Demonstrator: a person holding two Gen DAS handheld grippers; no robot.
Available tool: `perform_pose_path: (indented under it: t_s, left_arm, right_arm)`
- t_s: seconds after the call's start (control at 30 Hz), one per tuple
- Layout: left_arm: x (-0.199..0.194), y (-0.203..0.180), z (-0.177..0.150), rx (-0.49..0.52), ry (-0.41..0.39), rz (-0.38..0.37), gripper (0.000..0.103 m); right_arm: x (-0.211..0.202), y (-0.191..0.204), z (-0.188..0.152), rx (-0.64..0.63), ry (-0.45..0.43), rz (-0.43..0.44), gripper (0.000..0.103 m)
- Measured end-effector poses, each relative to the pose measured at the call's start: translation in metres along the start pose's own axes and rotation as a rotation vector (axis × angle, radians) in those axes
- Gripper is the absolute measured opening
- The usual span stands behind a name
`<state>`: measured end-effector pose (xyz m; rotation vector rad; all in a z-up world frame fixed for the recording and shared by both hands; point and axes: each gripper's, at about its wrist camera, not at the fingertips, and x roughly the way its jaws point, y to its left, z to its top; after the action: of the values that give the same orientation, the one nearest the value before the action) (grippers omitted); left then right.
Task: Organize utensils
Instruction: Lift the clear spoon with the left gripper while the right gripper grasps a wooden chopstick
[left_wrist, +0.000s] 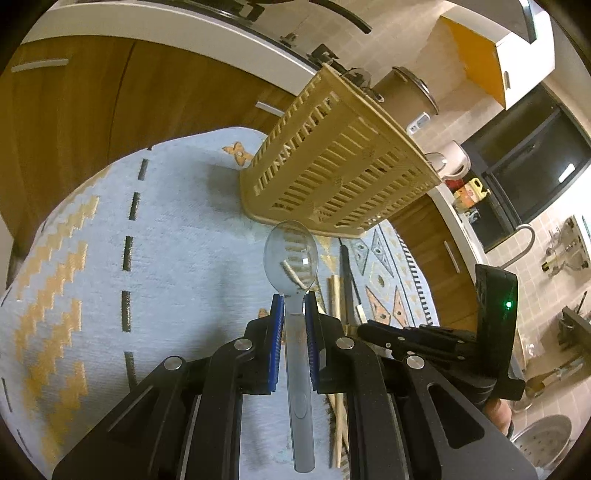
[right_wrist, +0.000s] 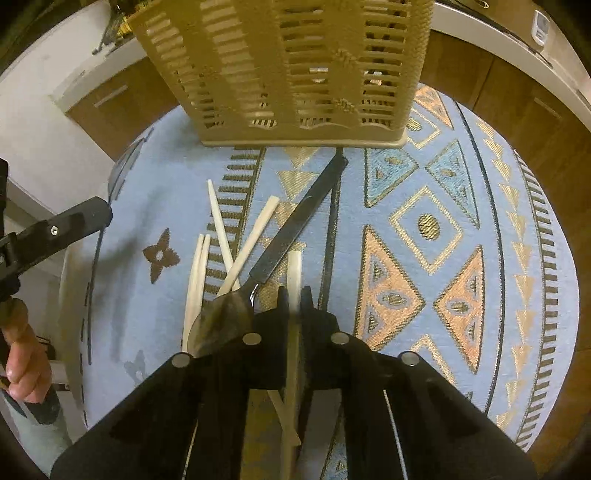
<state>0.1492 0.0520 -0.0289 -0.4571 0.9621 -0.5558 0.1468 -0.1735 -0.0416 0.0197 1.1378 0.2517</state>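
Observation:
My left gripper (left_wrist: 294, 299) is shut on the handle of a clear plastic spoon (left_wrist: 291, 251), whose bowl points up toward the tan slotted utensil basket (left_wrist: 332, 166). In the right wrist view my right gripper (right_wrist: 294, 291) is shut on a pale chopstick (right_wrist: 294, 269) that runs straight between its jaws. Several more pale chopsticks (right_wrist: 221, 229) lie crossed on the cloth just left of it. A metal spoon with a black handle (right_wrist: 295, 221) lies slanted among them, its bowl (right_wrist: 218, 321) under my gripper's left side. The basket (right_wrist: 288, 70) stands beyond.
A round table carries a light blue cloth (right_wrist: 424, 229) with orange and gold patterns. Wooden cabinets (left_wrist: 110, 99) and a white counter ring it. The other gripper's arm (right_wrist: 55, 229) and a hand (right_wrist: 22, 358) reach in at the left. A sink (left_wrist: 543, 443) lies at the right.

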Motion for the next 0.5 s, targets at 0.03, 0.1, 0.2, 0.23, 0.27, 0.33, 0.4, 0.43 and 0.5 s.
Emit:
perform_pose_path:
  t_s: [0.03,0.1,0.2,0.23,0.27,0.33,0.4,0.43,0.5]
  left_arm:
    - [-0.001,-0.001,0.0,0.003,-0.003,-0.003,0.01]
    - [-0.003,-0.004,-0.001,0.011,-0.013,-0.009,0.01]
    - [-0.008,-0.011,-0.002,0.018,-0.035,-0.022,0.01]
    - [-0.011,-0.015,-0.003,0.023,-0.05,-0.032,0.01]
    - [-0.013,-0.018,-0.003,0.028,-0.063,-0.039,0.01]
    - [-0.02,-0.027,-0.003,0.044,-0.092,-0.049,0.01]
    - [-0.027,-0.038,-0.002,0.067,-0.123,-0.056,0.01]
    - [-0.03,-0.045,-0.003,0.081,-0.139,-0.06,0.01]
    - [-0.037,-0.056,-0.002,0.105,-0.168,-0.068,0.01]
  right_arm:
    - [-0.004,-0.002,-0.002,0.0,-0.014,0.009,0.005]
    - [-0.015,-0.007,-0.006,-0.003,-0.048,0.027,0.005]
    - [-0.032,-0.014,-0.011,-0.01,-0.105,0.041,0.005]
    - [-0.039,-0.017,-0.013,-0.01,-0.126,0.055,0.005]
    - [-0.044,-0.02,-0.014,-0.01,-0.146,0.068,0.005]
    - [-0.057,-0.022,-0.018,-0.015,-0.197,0.085,0.005]
    - [-0.068,-0.025,-0.023,-0.02,-0.239,0.103,0.005]
    - [-0.074,-0.028,-0.026,-0.021,-0.264,0.12,0.005]
    - [-0.083,-0.028,-0.028,-0.022,-0.298,0.145,0.005]
